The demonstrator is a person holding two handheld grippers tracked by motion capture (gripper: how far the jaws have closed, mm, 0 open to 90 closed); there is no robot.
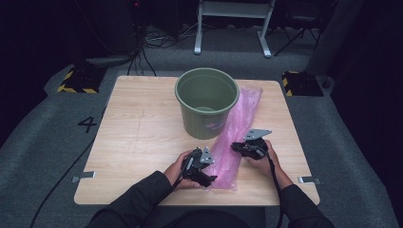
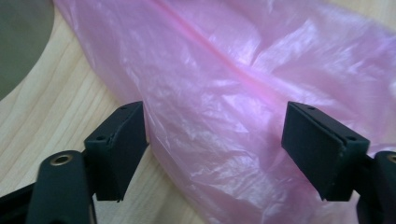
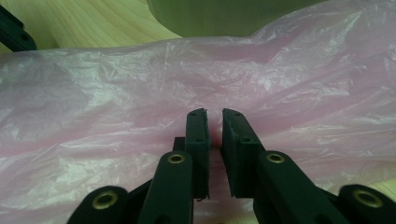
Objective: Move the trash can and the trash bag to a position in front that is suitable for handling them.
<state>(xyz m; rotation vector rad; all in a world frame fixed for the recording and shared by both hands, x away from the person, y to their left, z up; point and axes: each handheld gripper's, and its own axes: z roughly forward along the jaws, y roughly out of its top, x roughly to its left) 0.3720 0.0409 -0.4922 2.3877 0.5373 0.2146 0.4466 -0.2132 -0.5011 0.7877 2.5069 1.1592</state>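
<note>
A long pink plastic bag (image 1: 237,128) lies flat on the wooden table (image 1: 138,142), running from the near edge up past the right side of a green bucket (image 1: 206,102). My left gripper (image 1: 210,179) sits at the bag's near left edge. Its jaws stand wide apart over the crinkled film (image 2: 224,93), left gripper (image 2: 215,149) open with the pads not touching it. My right gripper (image 1: 236,146) is at the bag's right edge, halfway along. In the right gripper view its jaws are almost together, right gripper (image 3: 215,128) pinching a small fold of the pink film (image 3: 140,93).
The bucket stands upright at the table's far middle, close to the bag; its wall shows in the right gripper view (image 3: 224,18). Bare wood lies to the left of the bucket and hands. Grey floor, table clamps (image 1: 83,176) and dark equipment surround the table.
</note>
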